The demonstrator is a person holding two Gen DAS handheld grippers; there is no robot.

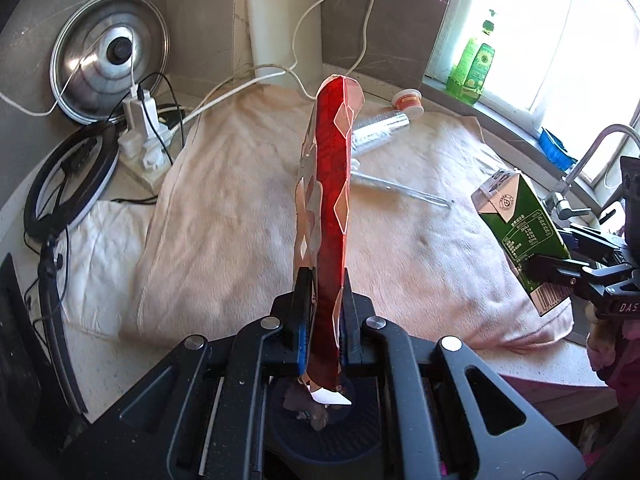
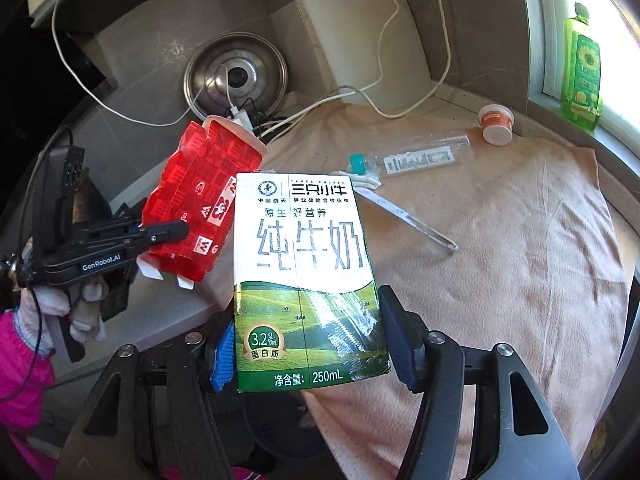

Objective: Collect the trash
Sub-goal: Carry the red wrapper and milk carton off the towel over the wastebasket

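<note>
My left gripper (image 1: pixel 326 312) is shut on a flattened red carton (image 1: pixel 330 200), held upright above the pink towel (image 1: pixel 224 200); the carton also shows in the right wrist view (image 2: pixel 196 200), with the left gripper (image 2: pixel 168 232) clamped on it. My right gripper (image 2: pixel 306 344) is shut on a green-and-white milk carton (image 2: pixel 304 272), held above the towel's near edge; in the left wrist view the milk carton (image 1: pixel 520 228) is at the right in the right gripper (image 1: pixel 548 268). On the towel (image 2: pixel 520 260) lie a clear plastic tube (image 2: pixel 416 158), a thin clear strip (image 2: pixel 412 220) and a small red-and-white cup (image 2: pixel 496 124).
A pot lid (image 1: pixel 108 64) and a white cutting board (image 1: pixel 284 16) lean on the back wall. A power strip with cables (image 1: pixel 144 136) and a ring light (image 1: pixel 68 184) sit at the left. A green soap bottle (image 1: pixel 472 68) stands on the sill; a faucet (image 1: pixel 592 160) is at the right.
</note>
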